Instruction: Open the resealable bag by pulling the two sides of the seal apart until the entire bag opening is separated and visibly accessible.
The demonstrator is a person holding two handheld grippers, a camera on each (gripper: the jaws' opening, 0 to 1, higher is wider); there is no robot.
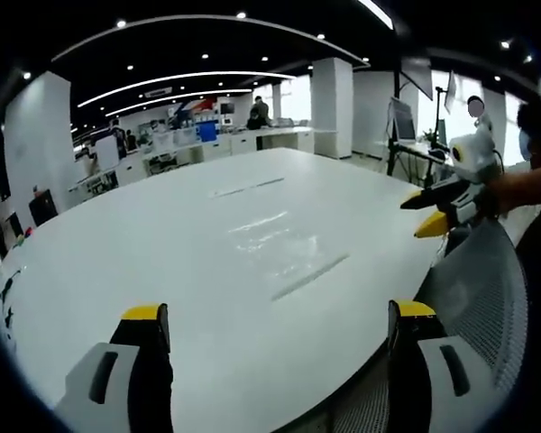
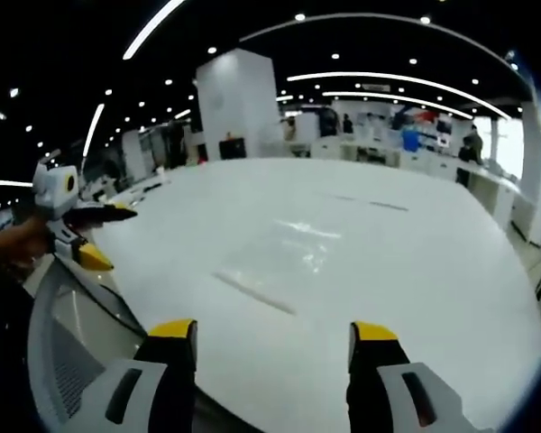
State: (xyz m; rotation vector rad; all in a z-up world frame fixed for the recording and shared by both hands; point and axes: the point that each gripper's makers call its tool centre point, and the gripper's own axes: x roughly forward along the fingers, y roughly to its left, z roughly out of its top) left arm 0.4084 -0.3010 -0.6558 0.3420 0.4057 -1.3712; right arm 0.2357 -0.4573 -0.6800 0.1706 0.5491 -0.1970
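White tabletop: a broad, glossy white table [image 1: 162,234] spreads across the left gripper view, with ceiling lights mirrored on it; the same table [image 2: 415,271] shows in the right gripper view.
Left gripper: the left gripper [image 1: 278,327] rises from the bottom of its own view, its two yellow-tipped jaws standing wide apart with nothing between them, hanging over the near edge of the table. In the right gripper view the same tool [image 2: 104,236] comes in at the left edge, held by a hand [image 2: 18,244], jaws parted, beside the table's rim.
Resealable bag: the clear resealable bag [image 1: 279,253] lies flat on the table, ahead of the left gripper and apart from it; its seal strip reads as a thin grey line at the nearer end. In the right gripper view the bag [image 2: 275,257] lies ahead of the jaws, untouched, seal strip towards the camera. Whether the seal is pressed together cannot be told.
Right gripper: the right gripper [image 2: 275,336] has its yellow-tipped jaws spread apart and empty, above the table's near edge. In the left gripper view it [image 1: 433,212] enters from the right, jaws parted.
Mesh chair back: a grey mesh chair back [image 1: 478,298] sits at the table's right edge in the left gripper view.
Background: office desks, monitors and a white pillar [image 2: 239,104] stand beyond the table.
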